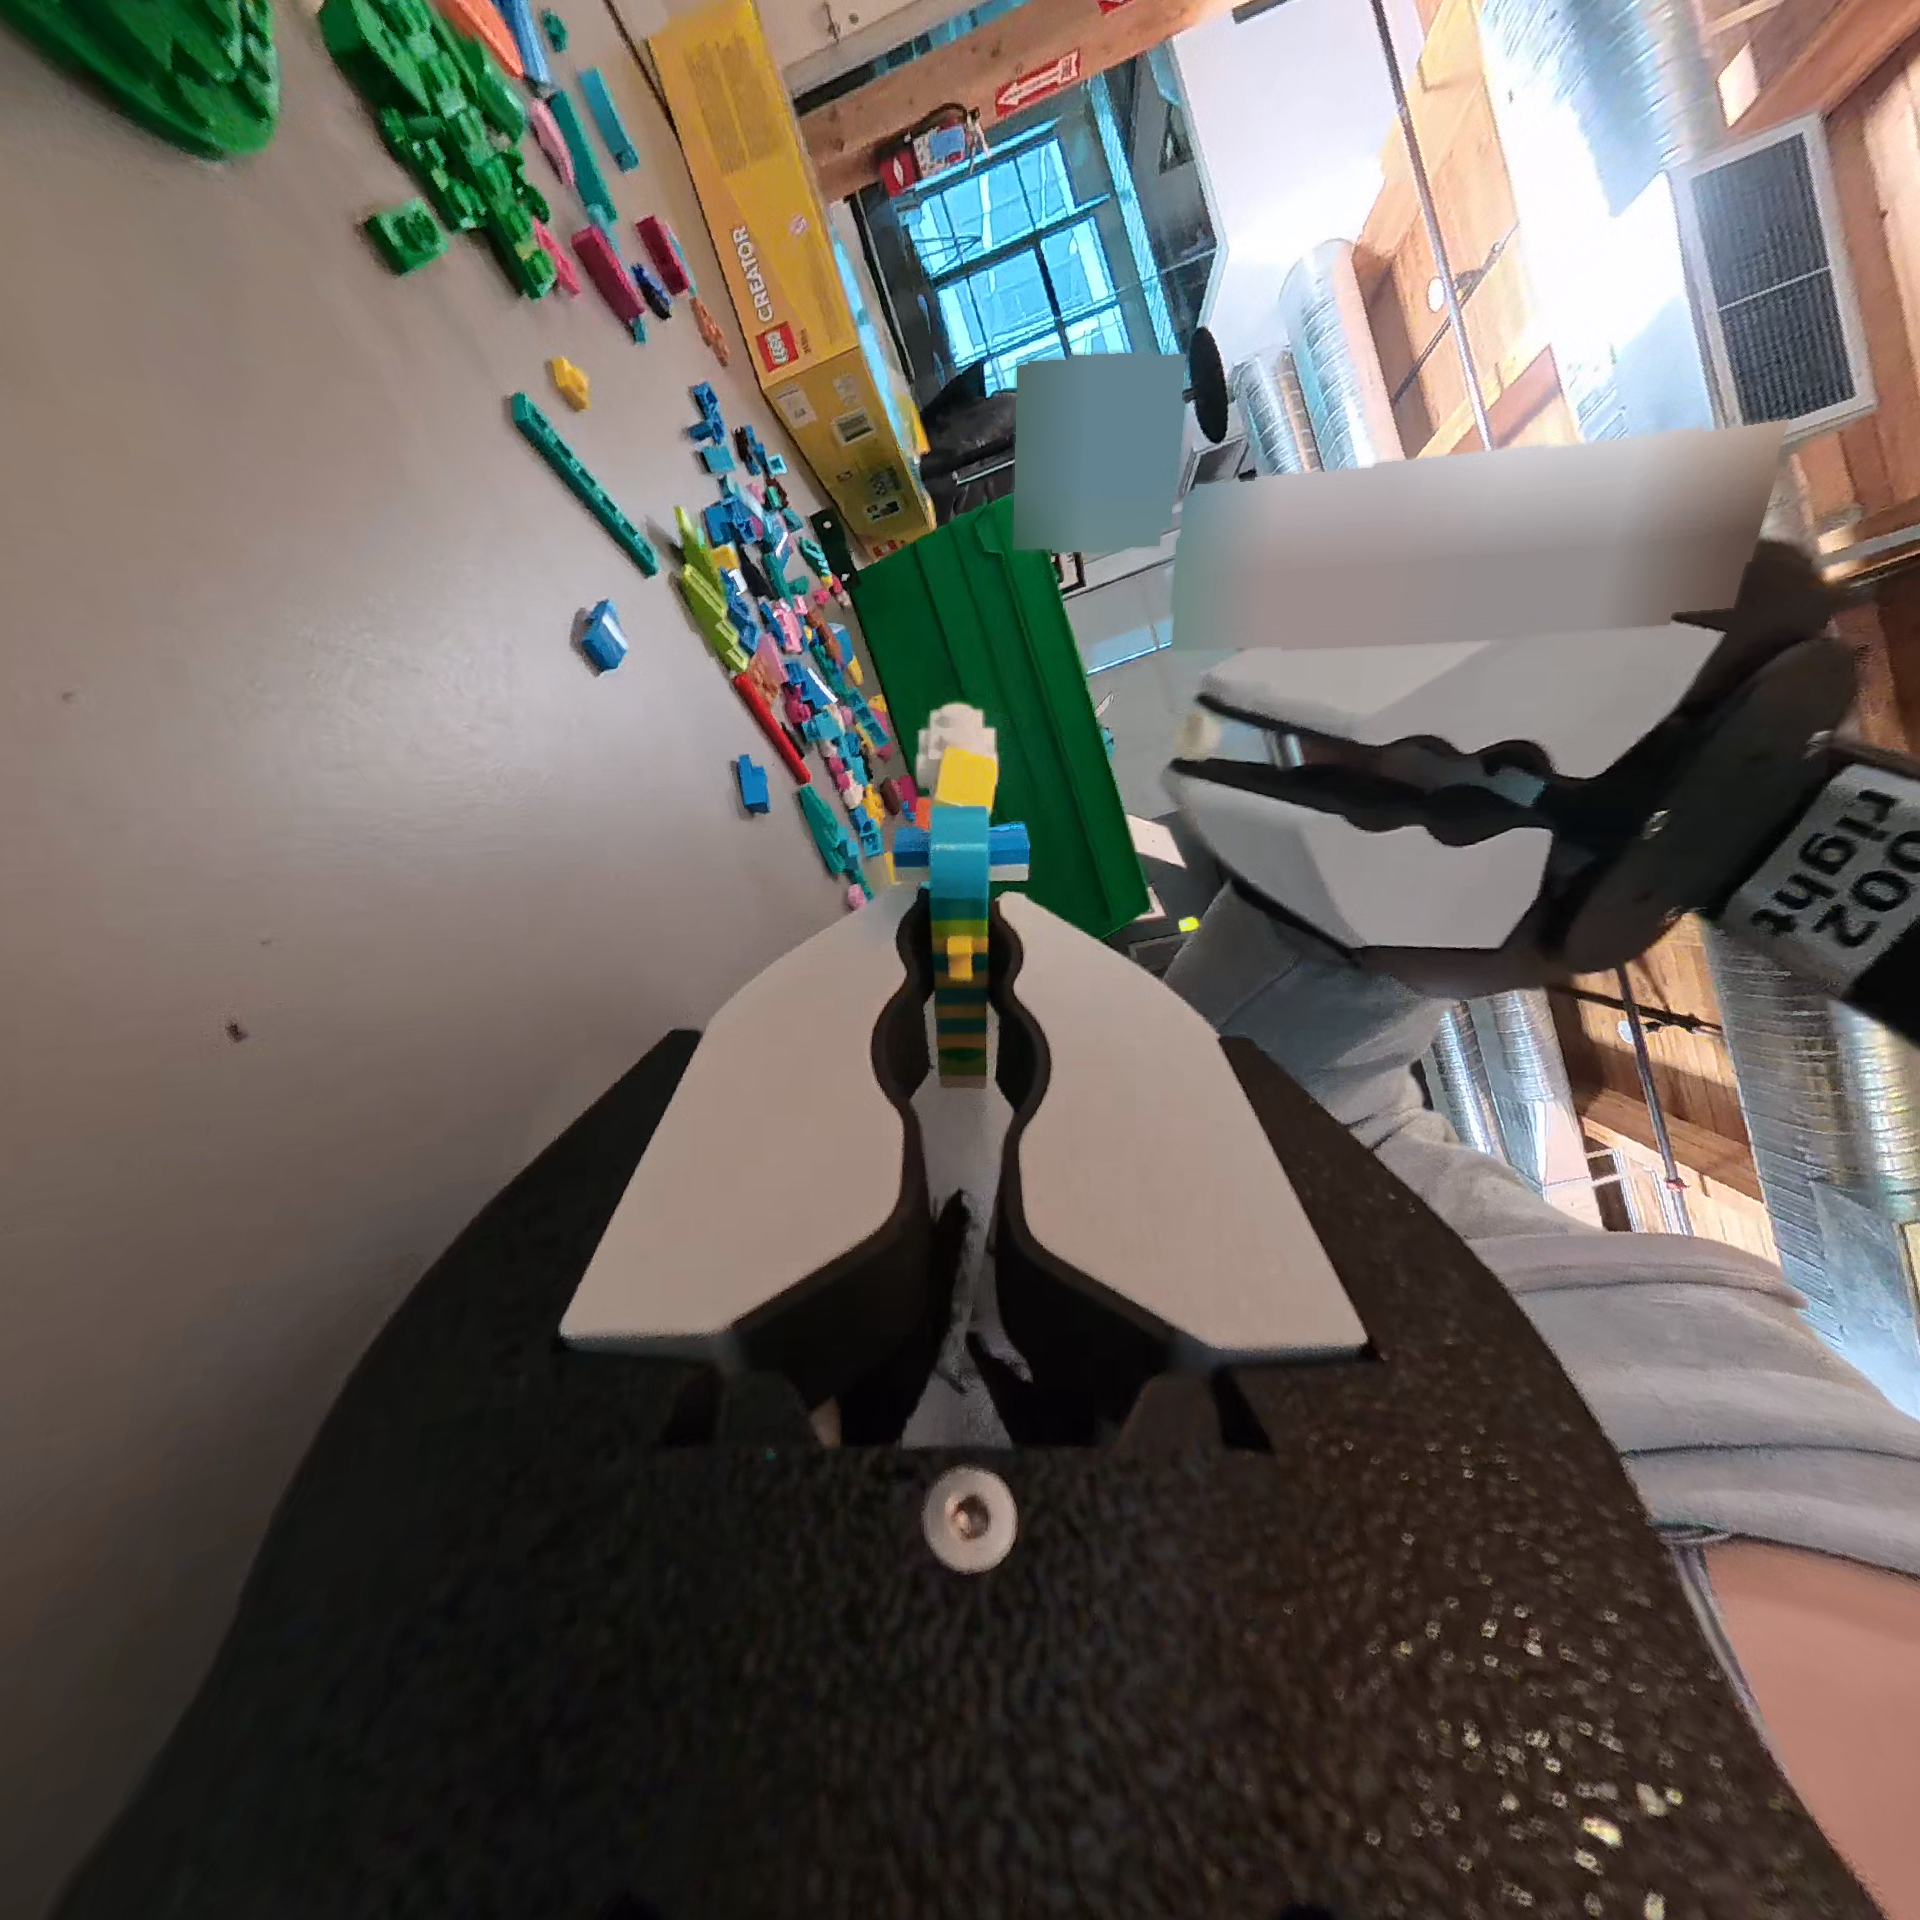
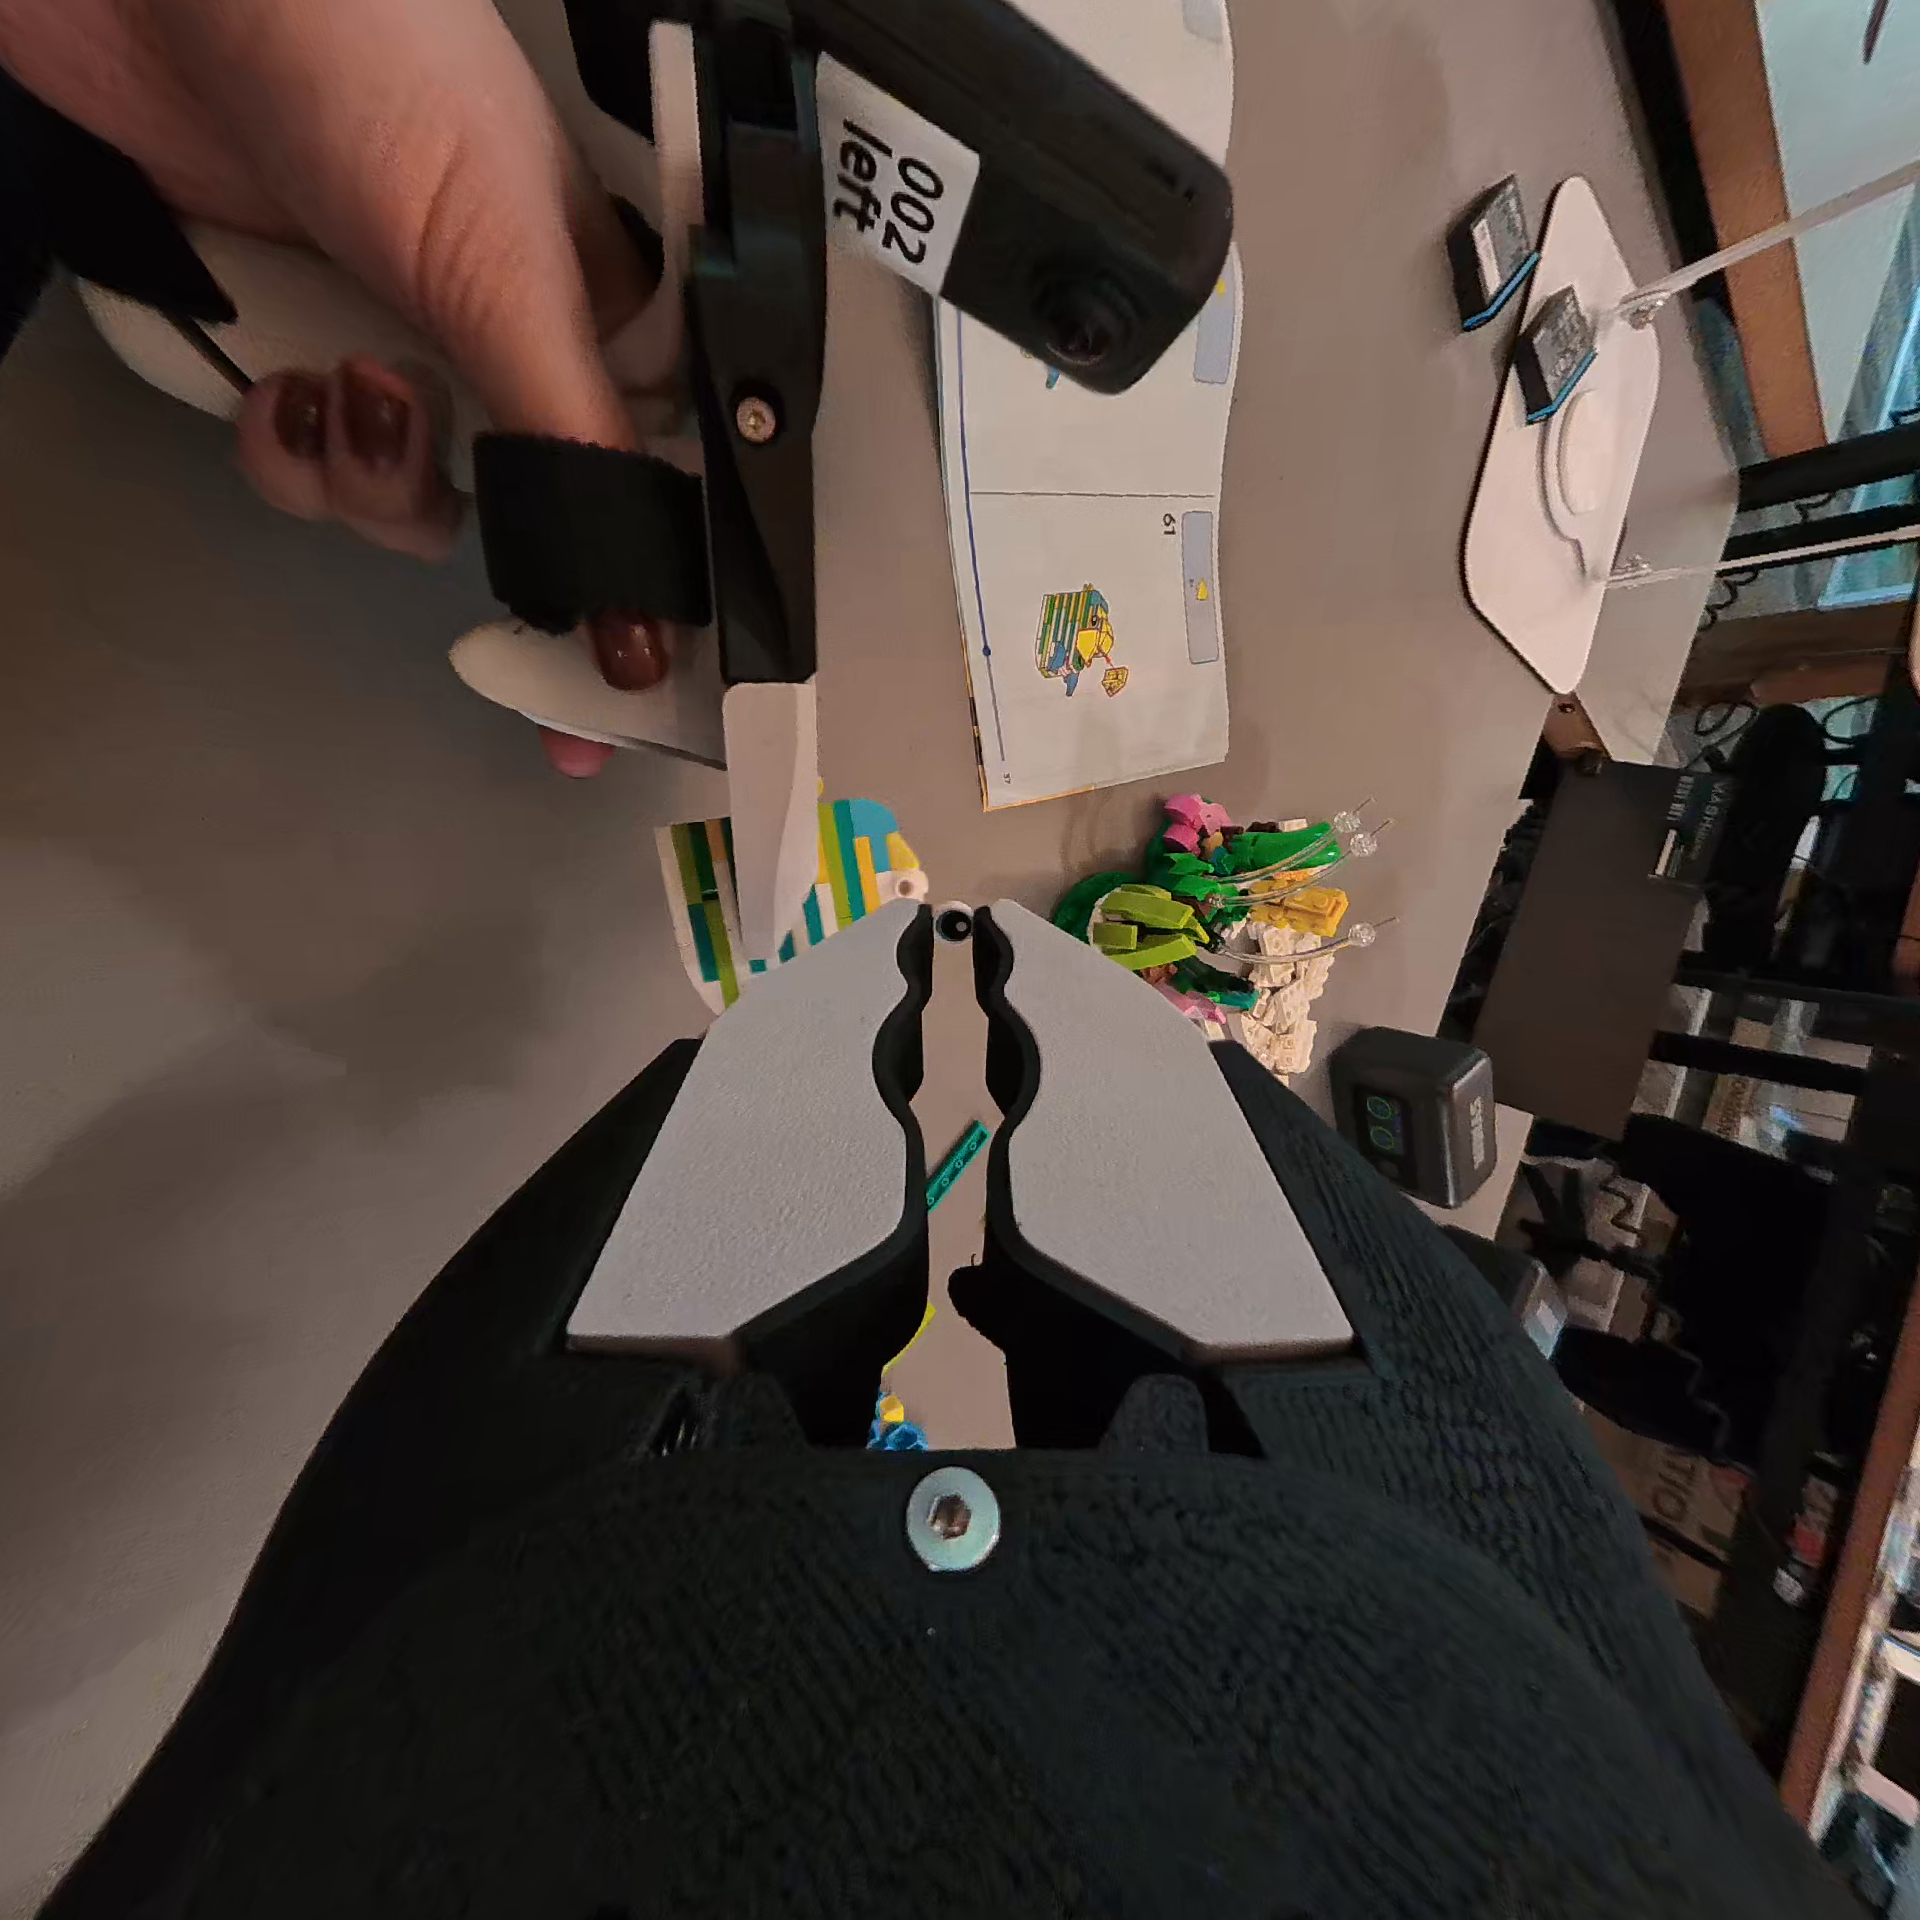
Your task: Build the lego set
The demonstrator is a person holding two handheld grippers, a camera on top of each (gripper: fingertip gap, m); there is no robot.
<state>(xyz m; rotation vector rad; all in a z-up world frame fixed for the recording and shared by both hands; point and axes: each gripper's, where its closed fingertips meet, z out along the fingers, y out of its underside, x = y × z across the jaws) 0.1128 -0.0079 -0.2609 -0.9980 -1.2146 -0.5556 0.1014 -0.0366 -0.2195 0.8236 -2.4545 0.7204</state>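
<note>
My left gripper [image 1: 961, 920] is shut on a small striped lego model [image 1: 958, 862] of teal, yellow, blue and white bricks, held up off the grey table [image 1: 260, 727]. My right gripper [image 2: 951, 916] is shut on a tiny round white eye piece [image 2: 951, 924] with a black dot, held at its fingertips. In the right wrist view the eye piece sits just beside the striped model [image 2: 842, 873], which a left gripper finger [image 2: 769, 790] partly hides. In the left wrist view the right gripper [image 1: 1184, 750] is up and to the right of the model, a short gap away.
Loose coloured bricks [image 1: 769, 644], green pieces [image 1: 447, 135], a yellow set box [image 1: 779, 260] and a green bin [image 1: 987, 707] lie beyond the left gripper. An open instruction booklet [image 2: 1091, 623], a finished flower build [image 2: 1216, 914] and a black device [image 2: 1413, 1112] lie near the table edge. Some 5 centimeters of space lies between my two pairs of fingers. From either gripper's tips it is about 35 centimeters to the black device [image 2: 1413, 1112].
</note>
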